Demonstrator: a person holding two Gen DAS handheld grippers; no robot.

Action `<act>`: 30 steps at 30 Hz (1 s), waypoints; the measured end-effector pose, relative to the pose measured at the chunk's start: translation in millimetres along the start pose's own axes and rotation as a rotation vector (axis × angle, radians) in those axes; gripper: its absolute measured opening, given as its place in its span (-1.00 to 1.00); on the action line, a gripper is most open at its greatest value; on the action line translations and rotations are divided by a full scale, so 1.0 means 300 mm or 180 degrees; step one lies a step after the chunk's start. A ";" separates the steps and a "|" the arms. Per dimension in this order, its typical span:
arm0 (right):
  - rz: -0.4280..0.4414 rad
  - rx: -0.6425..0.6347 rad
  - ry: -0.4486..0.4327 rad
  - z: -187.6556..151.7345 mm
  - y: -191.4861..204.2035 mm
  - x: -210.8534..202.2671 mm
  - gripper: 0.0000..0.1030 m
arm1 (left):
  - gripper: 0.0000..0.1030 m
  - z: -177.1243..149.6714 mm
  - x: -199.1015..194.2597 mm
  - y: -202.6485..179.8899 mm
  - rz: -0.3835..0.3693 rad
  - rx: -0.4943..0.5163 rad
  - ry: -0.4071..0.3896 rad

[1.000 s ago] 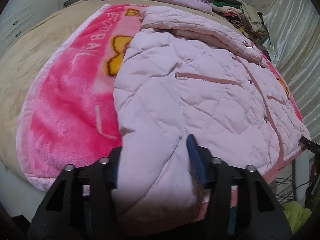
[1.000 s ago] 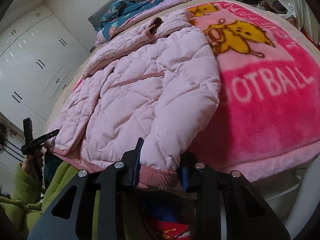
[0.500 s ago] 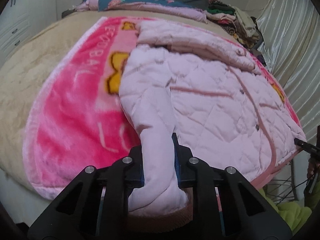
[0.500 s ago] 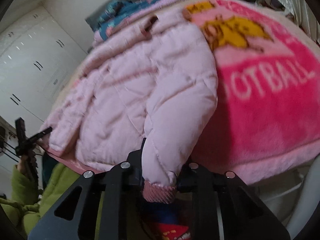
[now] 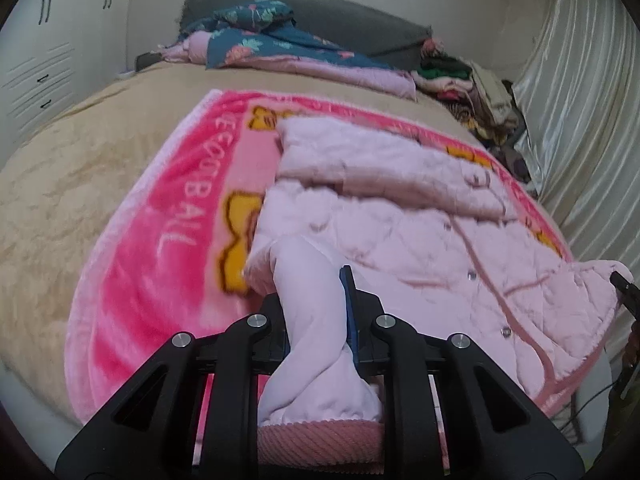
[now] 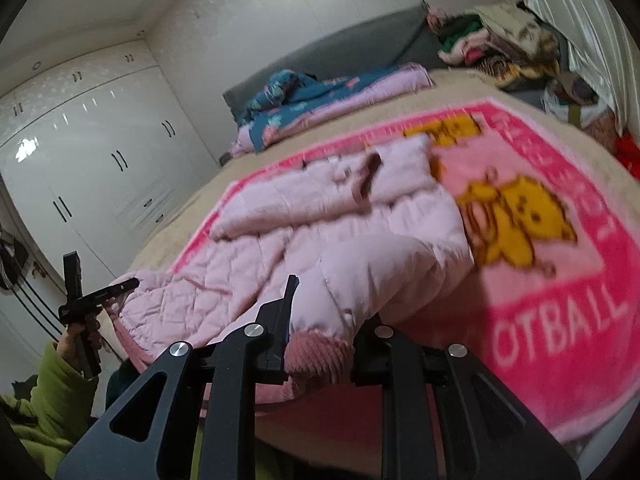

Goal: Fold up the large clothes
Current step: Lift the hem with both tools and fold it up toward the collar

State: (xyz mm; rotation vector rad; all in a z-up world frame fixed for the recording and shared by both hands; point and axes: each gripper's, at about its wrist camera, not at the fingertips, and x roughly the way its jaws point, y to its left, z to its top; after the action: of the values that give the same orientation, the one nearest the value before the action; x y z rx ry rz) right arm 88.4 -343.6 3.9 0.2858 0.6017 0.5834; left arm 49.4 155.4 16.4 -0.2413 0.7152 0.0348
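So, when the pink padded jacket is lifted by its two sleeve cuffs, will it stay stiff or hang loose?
Probably loose: the pink jacket bends and bunches in the left claw. Likely light, since its quilted padding looks puffy. The right claw pinches a ribbed cuff, so slipping seems unlikely.

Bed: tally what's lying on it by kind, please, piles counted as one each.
Pink quilted jacket: 1
Pink cartoon blanket: 1
Blue floral quilt: 1
Clothes pile: 1
Total: 4

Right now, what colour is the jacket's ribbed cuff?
Darker dusty pink against the pale pink quilted jacket; the ribbed cuff shows best in the left wrist view.
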 end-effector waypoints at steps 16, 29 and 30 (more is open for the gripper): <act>0.0032 -0.0094 -0.0394 0.221 0.037 -0.003 -0.65 | -0.77 0.188 0.000 -0.023 0.0098 -0.0101 -0.0372; -0.0085 -0.0059 -0.0495 0.329 0.012 0.033 -0.65 | -0.75 0.310 0.023 -0.075 0.0203 -0.0040 -0.0524; -0.0092 -0.0051 -0.0499 0.335 0.009 0.037 -0.65 | -0.75 0.319 0.028 -0.077 0.0208 -0.0037 -0.0530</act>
State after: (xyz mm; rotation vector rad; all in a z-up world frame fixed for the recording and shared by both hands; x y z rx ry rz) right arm 155.6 -343.4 79.7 0.3042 0.4492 0.5323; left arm 120.1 154.5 85.3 -0.2233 0.5571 0.1202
